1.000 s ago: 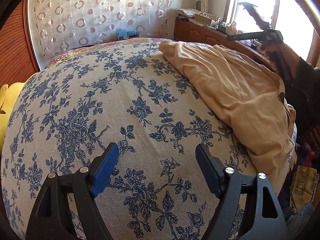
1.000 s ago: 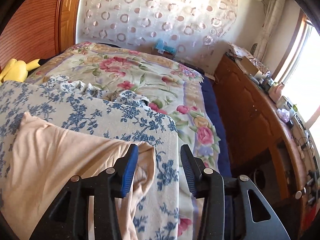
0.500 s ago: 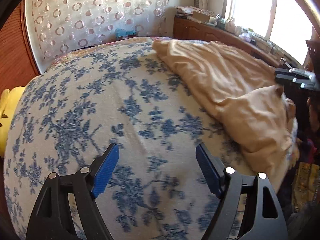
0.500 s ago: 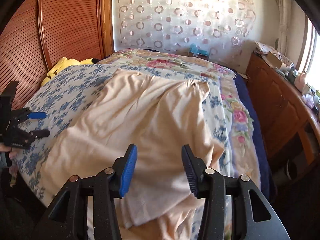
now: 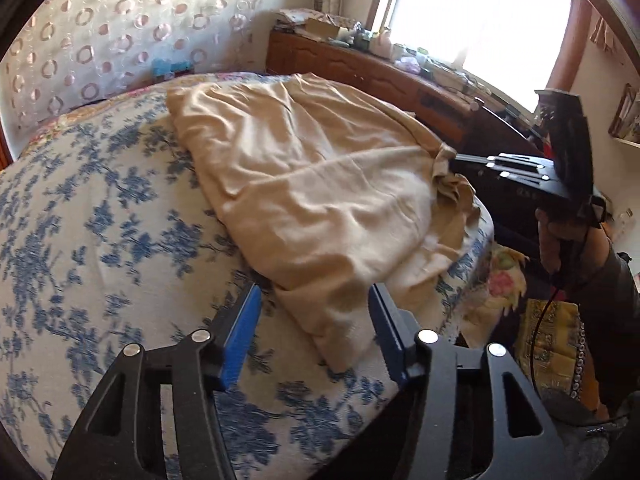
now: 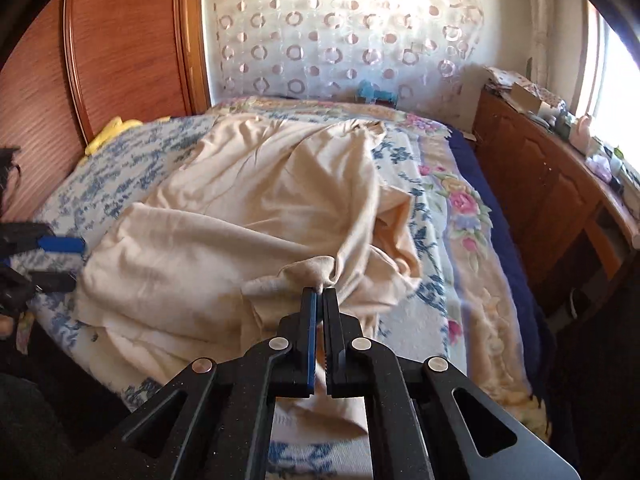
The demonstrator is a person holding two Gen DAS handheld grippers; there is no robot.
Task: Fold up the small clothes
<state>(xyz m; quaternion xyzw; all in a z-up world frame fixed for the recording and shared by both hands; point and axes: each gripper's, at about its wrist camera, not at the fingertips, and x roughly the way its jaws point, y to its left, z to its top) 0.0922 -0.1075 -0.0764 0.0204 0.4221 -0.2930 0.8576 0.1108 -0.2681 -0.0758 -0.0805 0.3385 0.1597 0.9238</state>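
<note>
A cream-beige garment (image 5: 312, 184) lies crumpled on the blue floral bedspread (image 5: 100, 240). My left gripper (image 5: 314, 308) is open, its jaws on either side of the garment's near corner, just above it. My right gripper (image 6: 319, 294) is shut on a bunched edge of the garment (image 6: 256, 216) and lifts it a little. The right gripper also shows in the left wrist view (image 5: 452, 158), pinching the cloth at the bed's right edge. The left gripper shows at the left edge of the right wrist view (image 6: 60, 260).
A wooden cabinet (image 6: 532, 176) with clutter on top runs along the window side. A wooden headboard (image 6: 120, 48) and a yellow plush (image 6: 108, 130) are at the bed's far left. A pink floral quilt (image 6: 460, 208) lies under the bedspread.
My right gripper has shut on the garment's edge. My left gripper has moved right, to the garment's near corner, still open.
</note>
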